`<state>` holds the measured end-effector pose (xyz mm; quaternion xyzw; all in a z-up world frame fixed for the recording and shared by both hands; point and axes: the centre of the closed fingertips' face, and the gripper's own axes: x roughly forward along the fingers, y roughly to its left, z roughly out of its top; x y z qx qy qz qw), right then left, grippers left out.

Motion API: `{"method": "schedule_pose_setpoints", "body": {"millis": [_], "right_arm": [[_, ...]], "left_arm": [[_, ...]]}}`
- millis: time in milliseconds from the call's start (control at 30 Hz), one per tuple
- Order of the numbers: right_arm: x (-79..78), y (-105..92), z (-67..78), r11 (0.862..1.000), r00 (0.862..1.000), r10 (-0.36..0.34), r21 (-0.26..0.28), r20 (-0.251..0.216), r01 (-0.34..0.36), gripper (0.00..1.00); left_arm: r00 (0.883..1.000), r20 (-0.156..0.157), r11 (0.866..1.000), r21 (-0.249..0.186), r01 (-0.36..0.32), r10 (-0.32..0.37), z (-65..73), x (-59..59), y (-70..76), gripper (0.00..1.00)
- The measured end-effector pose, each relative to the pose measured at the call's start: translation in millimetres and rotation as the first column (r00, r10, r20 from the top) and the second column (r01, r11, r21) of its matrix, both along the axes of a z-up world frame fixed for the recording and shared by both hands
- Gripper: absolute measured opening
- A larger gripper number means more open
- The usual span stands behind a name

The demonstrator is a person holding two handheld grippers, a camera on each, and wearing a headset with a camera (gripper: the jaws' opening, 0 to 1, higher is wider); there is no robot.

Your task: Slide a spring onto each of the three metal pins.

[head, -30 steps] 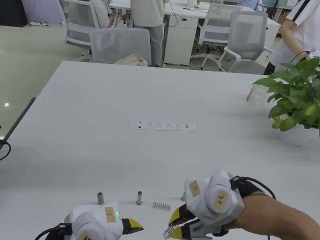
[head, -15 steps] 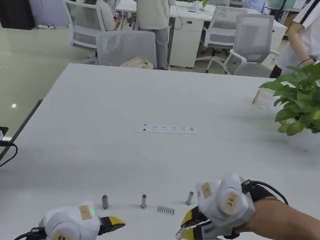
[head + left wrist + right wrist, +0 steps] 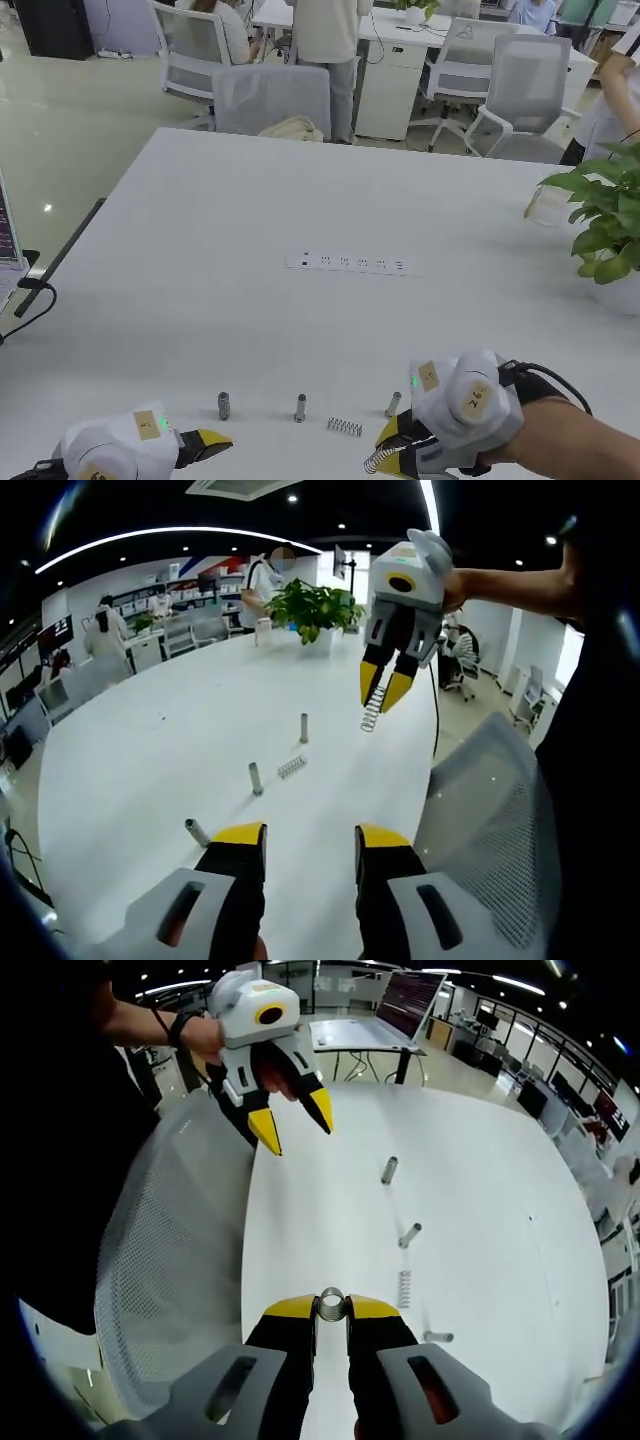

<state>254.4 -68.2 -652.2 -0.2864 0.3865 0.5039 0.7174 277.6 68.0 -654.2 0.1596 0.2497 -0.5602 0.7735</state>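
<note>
**Head view:** You work at the near edge of the white bench (image 3: 300, 200), where three metal pins stand in a row along that edge: the left pin (image 3: 224, 405), the middle pin (image 3: 300, 407) and the right pin (image 3: 393, 404). All three look bare; a loose spring (image 3: 344, 427) lies flat between the middle and right pins, a little closer to the edge. Your right gripper (image 3: 392, 450) hangs just beside the right pin with a held spring (image 3: 376, 460) jutting from its fingers; your left gripper (image 3: 210, 440) sits near the left pin, at the bench edge.

**Left gripper view:** Your left gripper (image 3: 310, 838) has its fingers spread and carries nothing. Beyond them the pins run off in a line, with the loose spring (image 3: 292, 767) just beside the middle pin (image 3: 256, 778). The right gripper (image 3: 388, 685) is raised above the bench; the held spring (image 3: 372, 712) dangles from its tips, apart from every pin.

**Right gripper view:** Your right gripper (image 3: 331, 1310) is clenched on the held spring (image 3: 331, 1305), seen end-on between the yellow tips. The left gripper (image 3: 297, 1120) faces it with fingers parted; the loose spring (image 3: 404, 1288) lies on the bench between two pins.

**Progress, as a judgement:** No pin wears a spring, so all three are left to do. The held spring is lifted and looks ready for a pin, probably the right one; the loose spring would serve a second pin; you can count two springs here against three pins.
</note>
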Motion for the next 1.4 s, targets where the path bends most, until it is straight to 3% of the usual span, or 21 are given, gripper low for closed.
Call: {"method": "schedule_pose_setpoints", "body": {"millis": [300, 867, 1000, 1133, 1400], "right_arm": [[15.9, -6.1, 0.5, 1.0, 1.0, -0.018, -0.009, 0.007, 0.018, 0.08], [59.0, -11.2, 3.5, 0.997, 0.997, -0.073, -0.018, 0.037, 0.074, 0.08], [69.4, -11.5, 0.8, 0.996, 0.995, -0.085, -0.025, 0.043, 0.086, 0.08], [77.1, -8.4, -1.6, 0.996, 0.996, -0.08, -0.029, 0.043, 0.081, 0.08], [94.2, 3.5, -10.5, 0.997, 0.997, -0.072, -0.033, 0.032, 0.073, 0.08]], "left_arm": [[0.998, -0.01, 0.998, -0.025, -0.063, 0.062, 1.5, 4.5, 17.2, 0.35], [0.985, -0.02, 0.985, -0.019, -0.174, 0.173, -6.4, 12.2, 50.2, 0.49], [0.981, -0.01, 0.981, -0.009, -0.192, 0.192, -7.8, 15.3, 55.0, 0.56], [0.977, -0.02, 0.977, -0.013, -0.212, 0.212, -8.5, 17.3, 58.6, 0.6], [0.971, -0.025, 0.971, -0.024, -0.238, 0.238, -7.4, 19.9, 60.8, 0.62]]}}
